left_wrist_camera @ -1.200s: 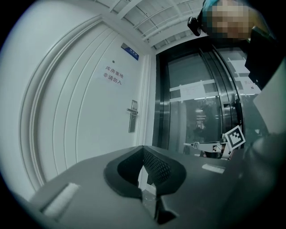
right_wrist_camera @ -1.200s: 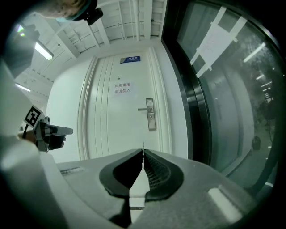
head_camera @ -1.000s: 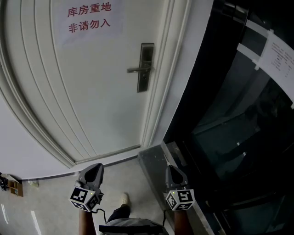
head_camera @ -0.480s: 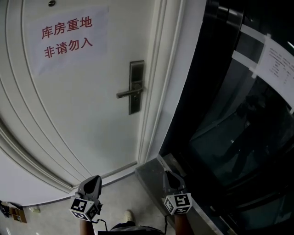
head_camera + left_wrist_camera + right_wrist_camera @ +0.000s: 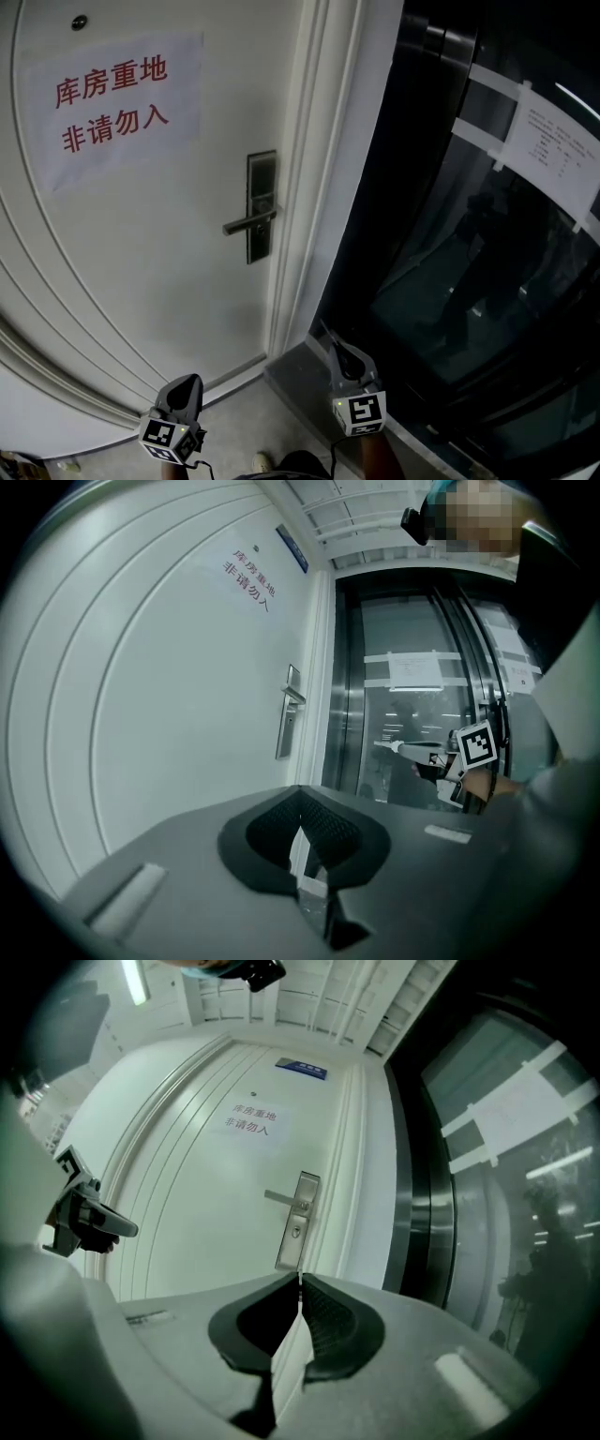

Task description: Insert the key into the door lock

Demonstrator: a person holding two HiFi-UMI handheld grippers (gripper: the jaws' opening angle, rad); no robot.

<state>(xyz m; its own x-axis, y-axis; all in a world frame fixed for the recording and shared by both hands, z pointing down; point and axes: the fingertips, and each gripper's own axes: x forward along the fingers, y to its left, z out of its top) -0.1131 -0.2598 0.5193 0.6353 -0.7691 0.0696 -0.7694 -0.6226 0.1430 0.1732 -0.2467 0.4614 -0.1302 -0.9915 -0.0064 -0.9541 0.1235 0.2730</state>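
White door (image 5: 141, 281) is filling the left of the head view, and a paper sign (image 5: 111, 101) with red characters is hanging on its upper part. Beside it on the right, a dark glass panel (image 5: 469, 281) is reflecting dim shapes, with a taped notice (image 5: 553, 150) sticking to it. The door lock (image 5: 262, 204) is sitting near the door's right edge as a tall metal plate, its lever (image 5: 246, 224) pointing left. In the right gripper view I am seeing the keyhole (image 5: 296, 1232) just below that lever. I am holding both grippers low in front of the door, well apart from the lock and from each other. The left gripper (image 5: 187, 382) is hovering over the pale floor (image 5: 246, 422), clenched with its tips meeting and nothing between them. The right gripper (image 5: 336, 349) is facing the lock plate, also clenched. A thin pale sliver is standing edge-on at its tips, which I am taking for the key (image 5: 299, 1277), though I cannot make out its shape. It is not touching the lock.
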